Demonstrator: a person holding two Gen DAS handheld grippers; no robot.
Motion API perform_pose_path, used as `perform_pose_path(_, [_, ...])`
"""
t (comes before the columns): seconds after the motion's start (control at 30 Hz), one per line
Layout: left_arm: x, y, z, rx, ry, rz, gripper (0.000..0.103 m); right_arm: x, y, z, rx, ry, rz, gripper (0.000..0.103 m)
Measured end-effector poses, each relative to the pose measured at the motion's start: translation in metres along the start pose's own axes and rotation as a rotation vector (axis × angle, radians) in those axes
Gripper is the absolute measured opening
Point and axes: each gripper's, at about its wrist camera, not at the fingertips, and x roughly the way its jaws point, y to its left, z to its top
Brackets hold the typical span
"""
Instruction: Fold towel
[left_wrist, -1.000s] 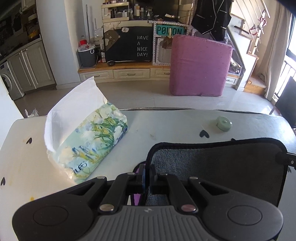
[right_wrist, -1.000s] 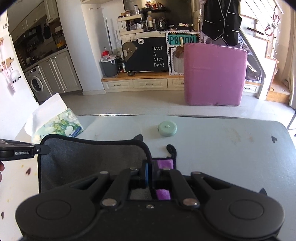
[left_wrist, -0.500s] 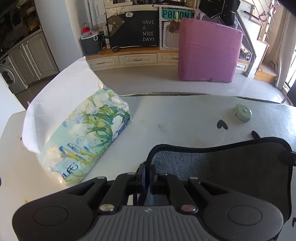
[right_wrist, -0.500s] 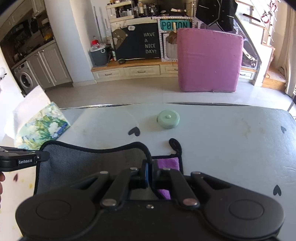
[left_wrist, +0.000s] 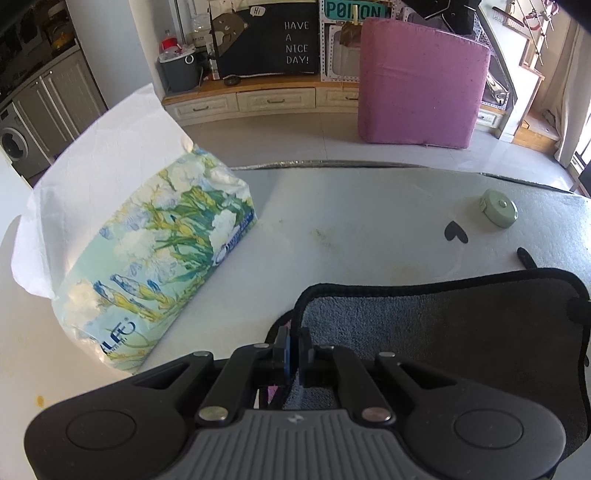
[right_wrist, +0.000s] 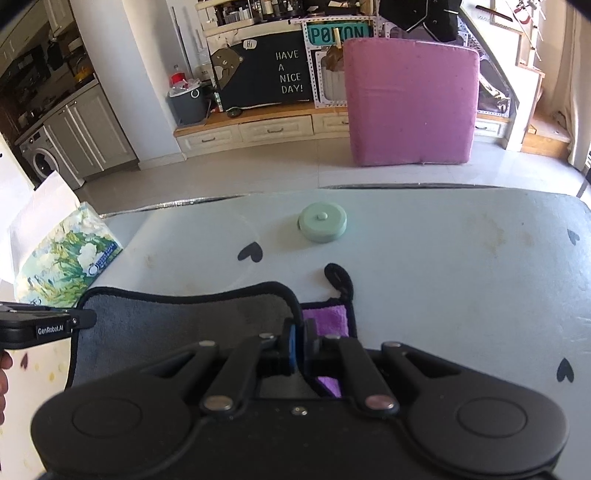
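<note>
The towel (left_wrist: 424, 325) is grey on one side and purple on the other, with a black hem. It lies on the white table, and its near edge is lifted and stretched between the two grippers. My left gripper (left_wrist: 294, 347) is shut on the towel's left corner. My right gripper (right_wrist: 300, 341) is shut on the right corner, where the grey side (right_wrist: 184, 321) faces me and the purple side (right_wrist: 327, 319) shows below. The towel's black hanging loop (right_wrist: 338, 277) lies flat on the table ahead. The left gripper's tip also shows in the right wrist view (right_wrist: 79, 319).
A flowered tissue pack (left_wrist: 162, 266) with a white sheet sticking up lies on the table's left side. A round pale-green tape measure (right_wrist: 322, 223) sits ahead near the far edge. The table (right_wrist: 461, 266) has black heart marks. A pink cushion (right_wrist: 410, 103) stands on the floor beyond.
Both grippers have moved forward over the table with the towel's edge, toward the tape measure and the far edge. The tissue pack now looms closer on the left.
</note>
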Motion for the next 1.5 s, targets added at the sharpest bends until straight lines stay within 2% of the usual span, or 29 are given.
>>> perform_pose_path(0.1, [0.003, 0.003, -0.001, -0.017, 0.018, -0.018, 0.011, 0.002, -0.002, -0.002, 0.007, 0.008, 0.005, 0.023])
perform_pose_path(0.13, [0.004, 0.004, -0.002, -0.021, 0.03, -0.02, 0.02, 0.002, -0.003, -0.002, 0.008, 0.007, 0.003, 0.033])
perform_pose_path(0.17, [0.004, 0.004, -0.002, -0.021, 0.041, -0.021, 0.034, 0.002, -0.004, -0.002, 0.007, 0.008, 0.0, 0.04])
perform_pose_path(0.2, [0.004, 0.005, -0.003, -0.018, 0.047, -0.022, 0.04, 0.002, -0.005, -0.002, 0.009, 0.013, 0.002, 0.044])
perform_pose_path(0.27, [0.004, 0.005, -0.005, -0.009, 0.044, -0.015, 0.06, 0.004, -0.007, -0.002, 0.02, 0.03, 0.015, 0.055])
perform_pose_path(0.3, [0.003, 0.005, -0.005, -0.008, 0.047, -0.014, 0.065, 0.004, -0.008, -0.003, 0.022, 0.036, 0.017, 0.057])
perform_pose_path(0.37, [0.0, 0.008, -0.007, -0.017, 0.051, -0.012, 0.089, 0.005, -0.009, -0.004, 0.02, 0.042, 0.014, 0.069])
perform_pose_path(0.43, [-0.003, 0.009, -0.008, -0.027, 0.036, 0.012, 0.098, 0.005, -0.01, -0.005, 0.023, 0.049, 0.017, 0.077])
perform_pose_path(0.5, [-0.004, 0.011, -0.008, -0.032, 0.046, 0.006, 0.1, 0.005, -0.011, -0.007, 0.024, 0.054, 0.025, 0.086])
perform_pose_path(0.57, [-0.003, 0.012, -0.009, -0.035, 0.069, -0.011, 0.1, 0.004, -0.011, -0.009, 0.022, 0.058, 0.03, 0.102])
perform_pose_path(1.07, [-0.021, 0.018, -0.028, -0.035, 0.118, -0.039, 0.101, -0.012, -0.012, -0.017, 0.002, 0.097, -0.003, 0.103])
perform_pose_path(1.5, [-0.064, 0.015, -0.039, -0.034, 0.092, -0.036, 0.101, -0.051, -0.004, -0.025, -0.013, 0.059, 0.0, 0.103])
